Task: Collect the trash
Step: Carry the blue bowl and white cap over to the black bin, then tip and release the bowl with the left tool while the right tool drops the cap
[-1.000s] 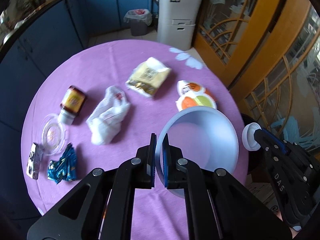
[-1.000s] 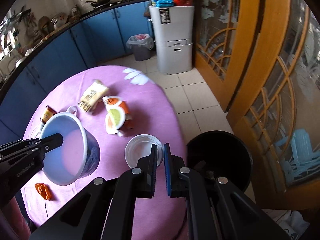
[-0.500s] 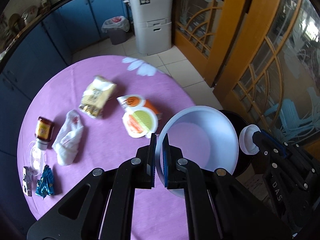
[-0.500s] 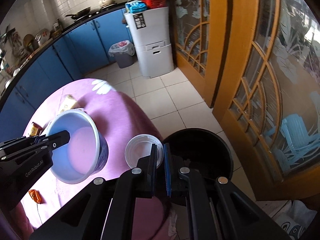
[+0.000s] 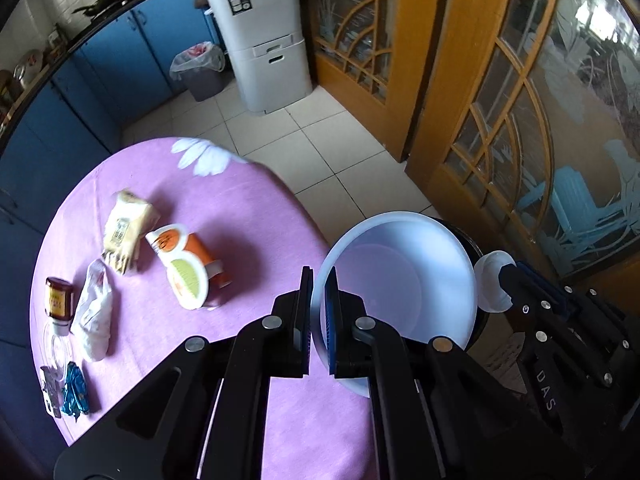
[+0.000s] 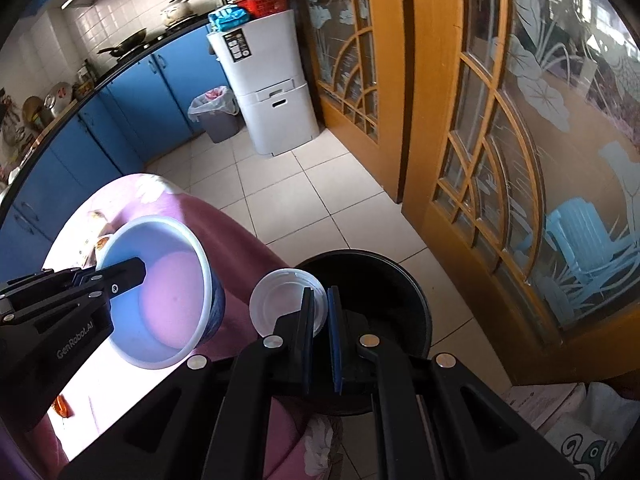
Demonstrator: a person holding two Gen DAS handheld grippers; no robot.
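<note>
**Tub and lid now over the bin**

In a second, both grippers have swung off the worktop (image 5: 168, 200) toward the black bin (image 6: 384, 280). The left gripper (image 5: 318, 312) grasps the empty tub (image 5: 400, 280) by its rim; the right gripper (image 6: 319, 322) is clenched on the white lid (image 6: 280, 296), now above the bin's mouth. Releasing looks next. Wrappers (image 5: 124, 232) remain on the worktop.

Two bins (image 6: 362, 312) (image 6: 216, 114) — perhaps seven wrappers (image 5: 124, 232).
</note>
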